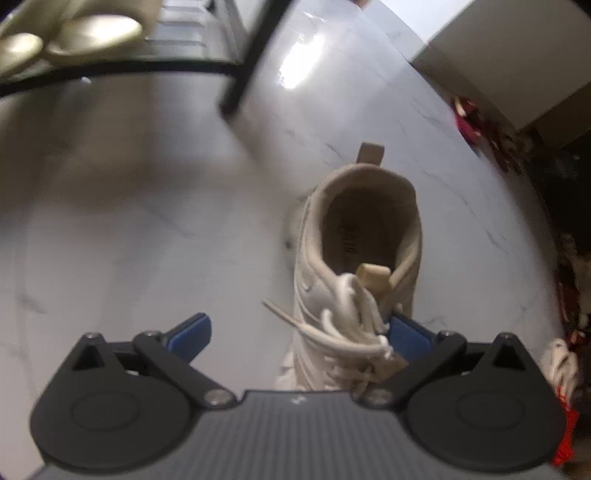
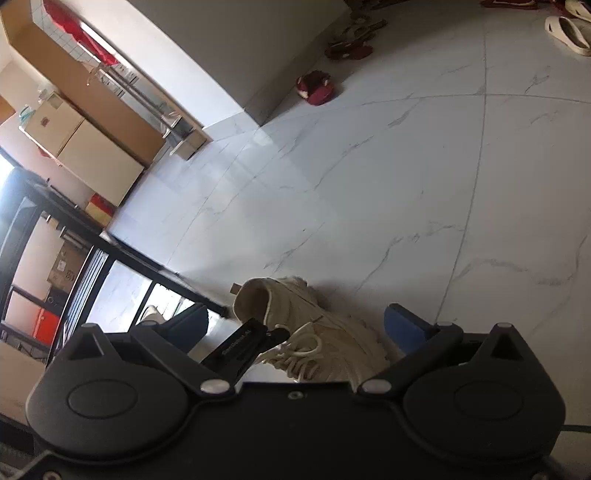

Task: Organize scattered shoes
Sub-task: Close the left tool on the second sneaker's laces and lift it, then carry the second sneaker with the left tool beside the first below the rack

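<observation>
A cream high-top sneaker point(image 1: 354, 258) stands on the marble floor with its opening facing the left wrist camera and its laces loose. My left gripper point(image 1: 299, 334) hovers over it, open wide; its right blue pad point(image 1: 406, 338) is against the laces and tongue, and its left pad point(image 1: 194, 330) is over bare floor. In the right wrist view the same sneaker point(image 2: 317, 325) lies between the spread fingers of my right gripper point(image 2: 297, 326), which is open. A black part of the other gripper point(image 2: 243, 343) reaches in at the sneaker's collar.
A black metal shoe rack point(image 1: 247, 62) stands just beyond the sneaker, with beige slippers point(image 1: 88, 33) on its shelf. Red slippers point(image 2: 316, 86), darker ones point(image 2: 351, 50) and beige slides point(image 2: 569, 33) lie scattered near a wall corner. A white shoe point(image 1: 561, 365) lies at right.
</observation>
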`<move>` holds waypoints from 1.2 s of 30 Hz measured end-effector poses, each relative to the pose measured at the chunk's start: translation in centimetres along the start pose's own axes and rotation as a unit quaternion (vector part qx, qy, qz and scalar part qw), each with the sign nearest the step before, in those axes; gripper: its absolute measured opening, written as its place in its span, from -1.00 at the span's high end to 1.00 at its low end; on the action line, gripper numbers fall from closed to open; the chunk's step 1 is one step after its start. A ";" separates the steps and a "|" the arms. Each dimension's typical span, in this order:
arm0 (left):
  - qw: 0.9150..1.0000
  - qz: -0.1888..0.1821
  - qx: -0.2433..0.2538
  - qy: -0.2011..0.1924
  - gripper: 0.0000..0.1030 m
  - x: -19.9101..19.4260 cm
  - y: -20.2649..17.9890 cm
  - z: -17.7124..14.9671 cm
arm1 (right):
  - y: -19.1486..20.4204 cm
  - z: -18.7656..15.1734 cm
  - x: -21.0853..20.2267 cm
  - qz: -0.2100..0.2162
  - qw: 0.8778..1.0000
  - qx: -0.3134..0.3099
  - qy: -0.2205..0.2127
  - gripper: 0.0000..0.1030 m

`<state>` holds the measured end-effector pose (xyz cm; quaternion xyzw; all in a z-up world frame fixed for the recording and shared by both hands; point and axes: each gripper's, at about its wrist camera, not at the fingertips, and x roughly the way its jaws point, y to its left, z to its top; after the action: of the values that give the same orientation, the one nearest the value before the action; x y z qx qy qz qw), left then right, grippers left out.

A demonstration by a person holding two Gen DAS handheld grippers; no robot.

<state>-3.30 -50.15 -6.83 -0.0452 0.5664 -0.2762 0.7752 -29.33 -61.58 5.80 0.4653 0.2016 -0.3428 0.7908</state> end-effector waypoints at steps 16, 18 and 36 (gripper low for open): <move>0.985 0.054 -0.160 -0.039 -0.90 -2.5 6.6 0.6 | -1.0 0.5 -3.9 0.034 0.999 0.015 -0.024 -1.00; 0.989 0.035 -0.132 -0.053 -0.91 -2.5 5.7 0.9 | -1.5 0.6 -3.6 0.029 0.999 0.023 -0.020 -1.00; 0.991 0.022 0.131 -0.023 -0.99 3.1 -0.5 0.9 | 0.1 -0.2 0.0 -0.001 1.000 -0.001 0.007 -1.00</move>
<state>-1.98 -52.27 -9.01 0.0628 0.5083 -0.3302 0.7929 -29.27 -61.42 5.77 0.4665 0.2080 -0.3396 0.7898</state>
